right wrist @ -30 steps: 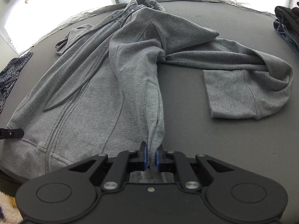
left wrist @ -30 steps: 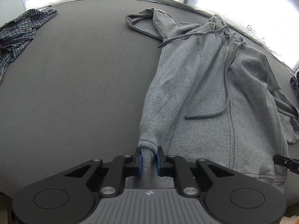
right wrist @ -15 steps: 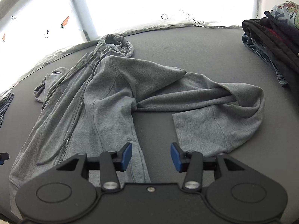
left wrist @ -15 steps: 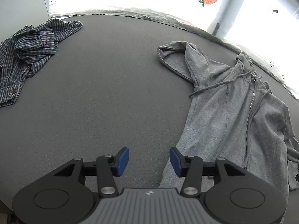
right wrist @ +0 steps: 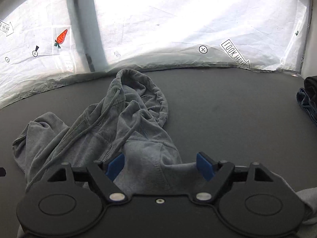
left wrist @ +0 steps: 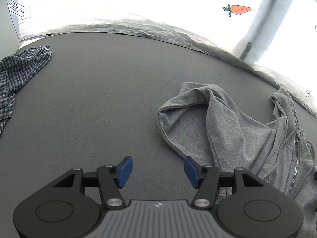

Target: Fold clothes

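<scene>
Above the dark grey table (left wrist: pixel 99 103), the left gripper (left wrist: pixel 157 170) hangs with its blue pads apart and its jaws opening; only bare table shows between them. Just right of its right pad lies the grey hoodie (left wrist: pixel 233 134), a folded sleeve end bunched nearest the gripper and the zipper (left wrist: pixel 295 158) running farther right. Well left of the hoodie, at the table's edge, sits a crumpled plaid shirt (left wrist: pixel 17 75).

The right gripper (right wrist: pixel 160 167) is spread wide, jaws opening, over the hoodie (right wrist: pixel 142 150); grey cloth lies between the pads, which do not press it. The hood (right wrist: pixel 142 91) bunches beyond, toward the white sheet (right wrist: pixel 178 23). Far right of the hoodie lie dark clothes (right wrist: pixel 309 97).
</scene>
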A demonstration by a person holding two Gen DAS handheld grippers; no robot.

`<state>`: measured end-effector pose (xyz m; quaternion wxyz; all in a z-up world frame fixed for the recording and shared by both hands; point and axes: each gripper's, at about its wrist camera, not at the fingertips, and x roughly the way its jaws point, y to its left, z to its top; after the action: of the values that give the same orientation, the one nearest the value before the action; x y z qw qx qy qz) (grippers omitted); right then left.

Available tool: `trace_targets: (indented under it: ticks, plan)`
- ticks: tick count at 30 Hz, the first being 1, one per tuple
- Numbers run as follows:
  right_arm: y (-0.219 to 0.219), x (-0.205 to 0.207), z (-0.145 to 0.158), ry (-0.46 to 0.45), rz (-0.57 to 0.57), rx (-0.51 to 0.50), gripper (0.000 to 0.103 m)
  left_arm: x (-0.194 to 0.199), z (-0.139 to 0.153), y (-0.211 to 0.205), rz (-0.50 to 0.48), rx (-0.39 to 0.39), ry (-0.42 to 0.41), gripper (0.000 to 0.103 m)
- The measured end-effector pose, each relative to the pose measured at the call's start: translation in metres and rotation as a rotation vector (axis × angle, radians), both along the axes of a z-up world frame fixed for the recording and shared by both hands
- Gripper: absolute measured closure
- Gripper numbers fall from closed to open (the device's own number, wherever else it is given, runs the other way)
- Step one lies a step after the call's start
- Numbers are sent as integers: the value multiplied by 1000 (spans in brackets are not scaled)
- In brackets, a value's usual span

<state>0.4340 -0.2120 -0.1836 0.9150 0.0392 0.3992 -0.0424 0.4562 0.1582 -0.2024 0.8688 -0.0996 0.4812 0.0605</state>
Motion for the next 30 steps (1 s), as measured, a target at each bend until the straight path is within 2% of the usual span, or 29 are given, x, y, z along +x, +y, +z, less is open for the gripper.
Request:
trace_targets:
  ticks: [5,7,8,9,11,12,14,16,18,20,23,25,27,28,30]
  plan:
    - [10,25,-26,60,5,-41,17,49,-27,-11,-38,94,18,42]
    - [9,24,-31,62,0,-32,16,48,-29,-19,-43,112,-48,42]
    - [8,23,-33,62,-6,-26,15,47,-31,-22,-43,115,-68,51]
    - [7,22,-34,64,-17,-16,14,45,-32,-25,-30,141,-89,69]
    - [5,22,-36,71,-33,6,14,44,-30,-30,17,211,-124,97]
    - [5,22,-36,73,-32,7,14,44,-27,-28,43,230,-130,97]
    - [6,22,-34,73,-20,-6,14,44,-12,-19,116,274,-165,97]
    - [6,21,-31,68,-13,-20,14,42,14,-6,170,385,-237,98]
    - [5,17,-27,61,-16,-18,14,34,41,8,208,461,-309,98]
    - [3,13,-24,52,-21,-11,15,24,76,29,251,510,-389,98]
    - [2,6,-22,49,-18,-5,15,5,112,46,238,526,-463,98]
    - [2,0,-25,56,-16,-4,15,-11,110,44,195,535,-444,97]
    - [3,-3,-28,68,-16,-4,15,-22,89,39,146,520,-364,94]
    - [4,-4,-30,72,-14,-6,15,-27,72,37,116,494,-300,94]
    - [6,-6,-30,77,-6,-15,15,-41,40,36,80,351,-183,92]
